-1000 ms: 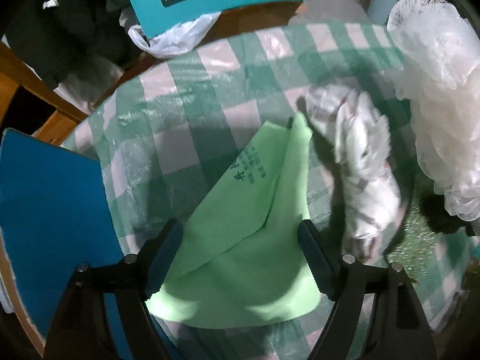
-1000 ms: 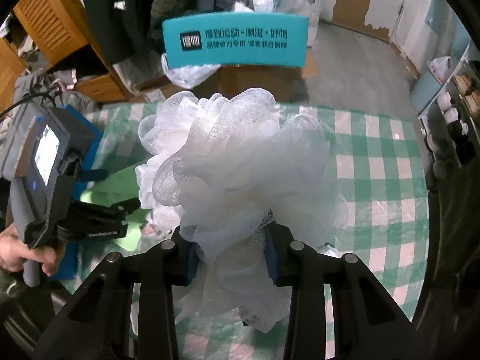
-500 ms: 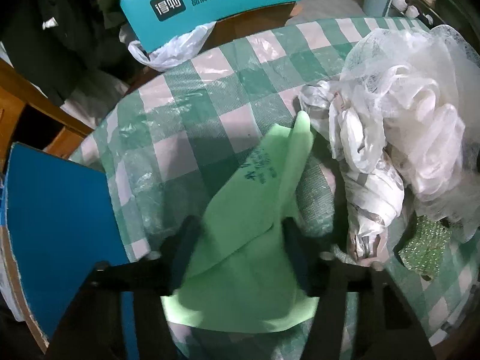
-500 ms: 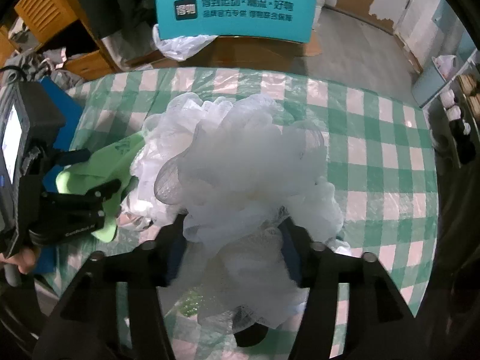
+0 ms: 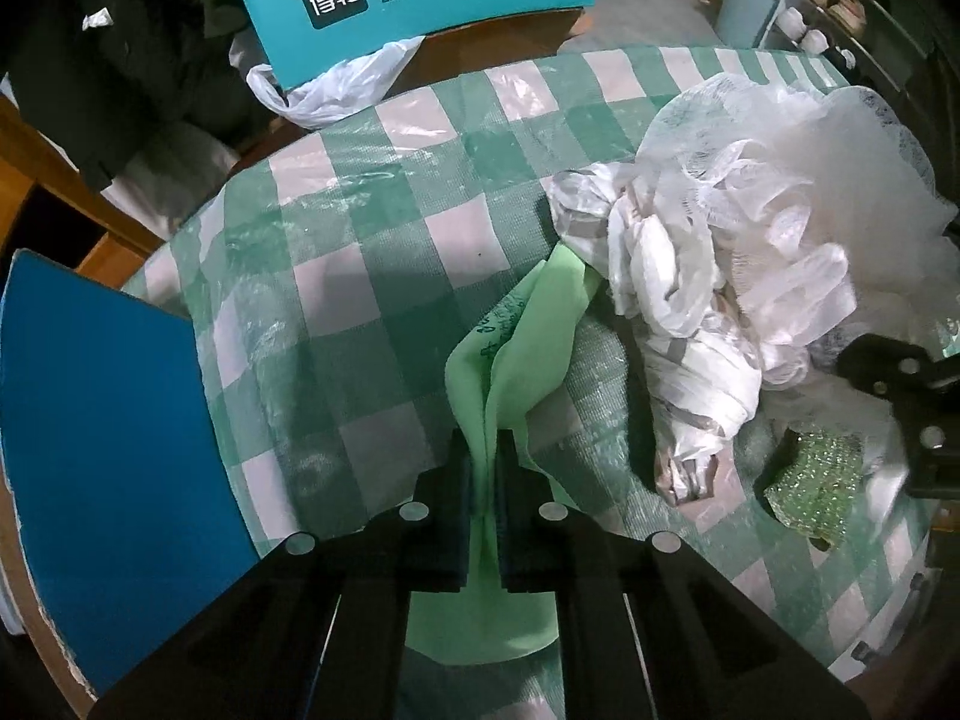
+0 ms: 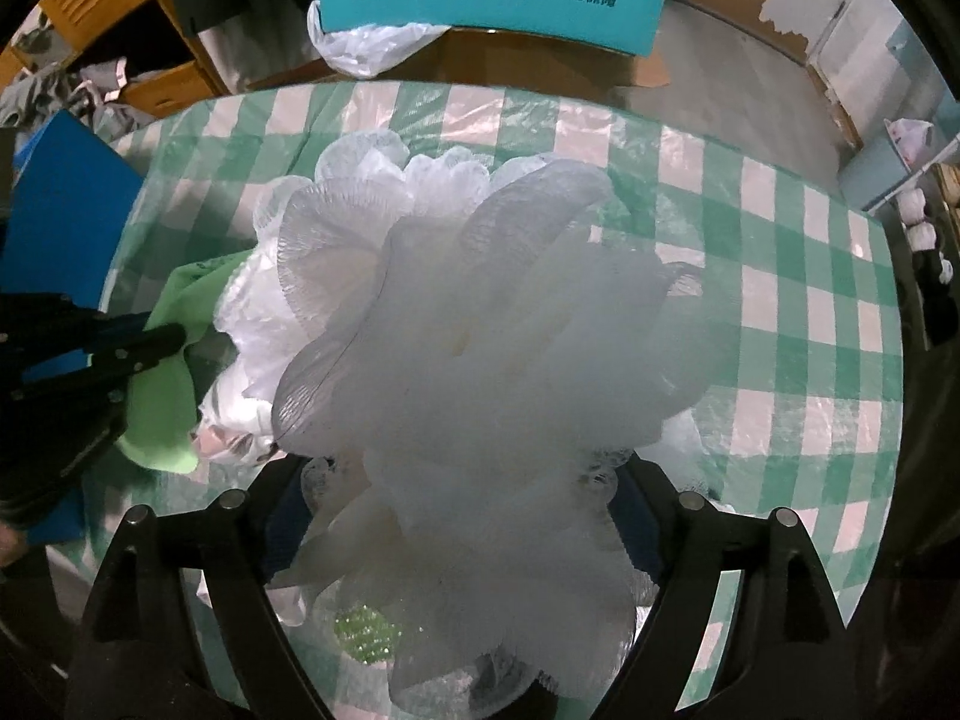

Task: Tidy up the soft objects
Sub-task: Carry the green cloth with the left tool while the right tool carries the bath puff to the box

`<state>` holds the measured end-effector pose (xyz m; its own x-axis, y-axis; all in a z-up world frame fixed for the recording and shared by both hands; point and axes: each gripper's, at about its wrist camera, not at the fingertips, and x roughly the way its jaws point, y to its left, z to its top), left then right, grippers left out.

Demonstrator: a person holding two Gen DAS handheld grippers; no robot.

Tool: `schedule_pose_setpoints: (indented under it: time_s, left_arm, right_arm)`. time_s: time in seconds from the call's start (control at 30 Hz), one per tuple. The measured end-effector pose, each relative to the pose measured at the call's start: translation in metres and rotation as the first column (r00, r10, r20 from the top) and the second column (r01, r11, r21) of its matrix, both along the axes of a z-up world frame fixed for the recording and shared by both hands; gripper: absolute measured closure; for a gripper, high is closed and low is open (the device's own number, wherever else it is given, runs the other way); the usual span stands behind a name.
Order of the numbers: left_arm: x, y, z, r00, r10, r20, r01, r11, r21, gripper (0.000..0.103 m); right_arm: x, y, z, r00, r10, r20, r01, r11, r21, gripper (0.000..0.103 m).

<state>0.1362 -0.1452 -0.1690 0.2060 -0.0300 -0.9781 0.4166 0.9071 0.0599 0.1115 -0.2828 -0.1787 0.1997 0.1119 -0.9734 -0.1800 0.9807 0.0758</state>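
From the left wrist camera, the left gripper (image 5: 483, 492) has just been closing and now pinches a fold of the green cloth (image 5: 522, 354), which runs up between the pads and drapes ahead of them onto the checked tabletop (image 5: 372, 276). The cloth looks thin, limp and very light; it will hang and trail rather than hold a shape, so a bunched fold near the middle, as taken here, seems a safer hold than a single edge, which could slip out. Just right of the cloth lies a crumpled white plastic bag (image 5: 678, 324), touching its far corner, and farther right the white mesh puff (image 5: 810, 180), with a green glittery sponge (image 5: 816, 486) near the right gripper's finger. The bag looks slick and crackly, likely to slide unless gathered in a wad. From the right wrist camera, the right gripper (image 6: 462, 504) has just been opening; its jaws stand wide, and the puff (image 6: 480, 330) sits between them and spreads ahead over the tabletop (image 6: 780, 240), whether the pads still touch it I cannot tell. The puff is airy, springy and featherlight; it squashes and rebounds, so a hold deep at its gathered core should serve better than the loose outer frills. To this gripper's left, the left gripper (image 6: 150, 342) shows holding the cloth (image 6: 162, 414).
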Motion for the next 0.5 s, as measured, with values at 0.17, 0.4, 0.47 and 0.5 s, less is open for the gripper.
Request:
schedule_pose_setpoints:
  time_s: [0.17,0.4,0.47,0.5]
  left_arm:
    - [-0.001,0.005,0.002,1.000,0.009,-0.002,-0.010,1.000,-0.011,0.097]
    - [-0.002,0.015,0.011,0.999,0.032,0.009,-0.032,0.999,-0.032,0.097]
    - [-0.002,0.020,0.016,0.999,0.044,0.012,-0.043,0.998,-0.043,0.097]
    - [-0.004,0.022,0.019,0.999,0.051,0.015,-0.050,0.997,-0.050,0.097]
  right_arm:
    - [-0.001,0.007,-0.011,0.999,0.038,-0.026,-0.038,0.999,-0.027,0.025]
    - [-0.010,0.008,-0.006,0.999,0.050,-0.006,-0.050,0.998,-0.040,0.051]
    - [-0.013,0.006,-0.001,0.999,0.034,0.013,-0.033,0.999,-0.040,0.053]
    - [-0.014,0.004,0.003,0.999,0.024,0.027,-0.023,0.999,-0.041,0.054]
